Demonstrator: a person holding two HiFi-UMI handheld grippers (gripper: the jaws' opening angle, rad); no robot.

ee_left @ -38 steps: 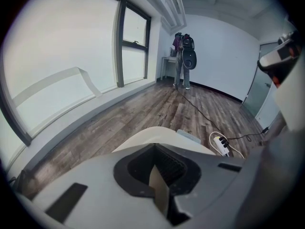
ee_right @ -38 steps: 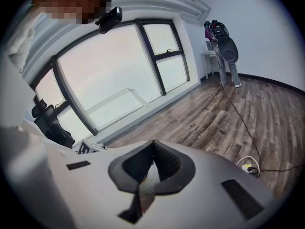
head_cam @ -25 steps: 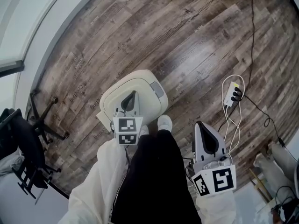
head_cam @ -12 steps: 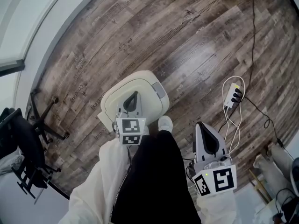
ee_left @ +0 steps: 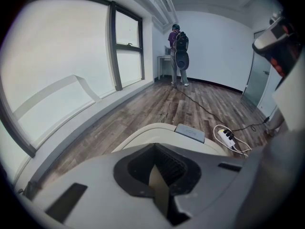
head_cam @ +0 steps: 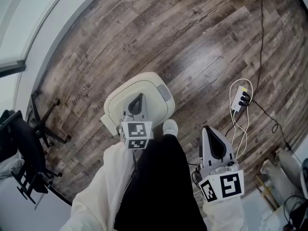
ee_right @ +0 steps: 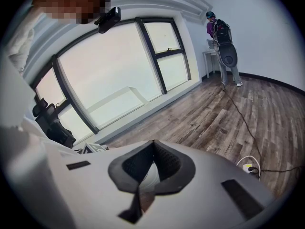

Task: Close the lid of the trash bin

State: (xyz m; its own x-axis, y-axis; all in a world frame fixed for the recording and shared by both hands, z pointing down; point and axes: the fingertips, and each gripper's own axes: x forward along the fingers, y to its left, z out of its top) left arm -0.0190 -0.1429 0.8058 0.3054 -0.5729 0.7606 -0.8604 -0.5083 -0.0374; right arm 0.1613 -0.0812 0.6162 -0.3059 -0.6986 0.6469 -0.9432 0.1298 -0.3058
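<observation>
— Position of the trash bin point(head_cam: 144, 81) relative to the jaws?
— Directly under the left gripper point(head_cam: 139, 96). Standing on the floor point(head_cam: 202, 37), just ahead of the shoe point(head_cam: 169, 126), well apart from the floor's window-side edge.
— And the lid point(head_cam: 115, 100)?
— Apparently already down, flat on the rim. No gap visible from the head view or from the left gripper view.
— Long axis?
— Seemingly slantwise to the gripper: from the near left corner toward the grey panel point(head_cam: 162, 92) at the far right.
— State of the jaws?
— Left: pressed together at the tips, nothing pinched. Right gripper point(head_cam: 205, 129): also pressed together and empty, held low on the right side, well apart from the bin, nearer to the power strip point(head_cam: 239, 98).
— Nearer hand, then?
— Left, clearly. Probably only a light press downward needed, if anything at all.
— Difference from one second ago?
— Left gripper shifted slightly rightward over the lid. Bin, lid and right gripper as before.
</observation>
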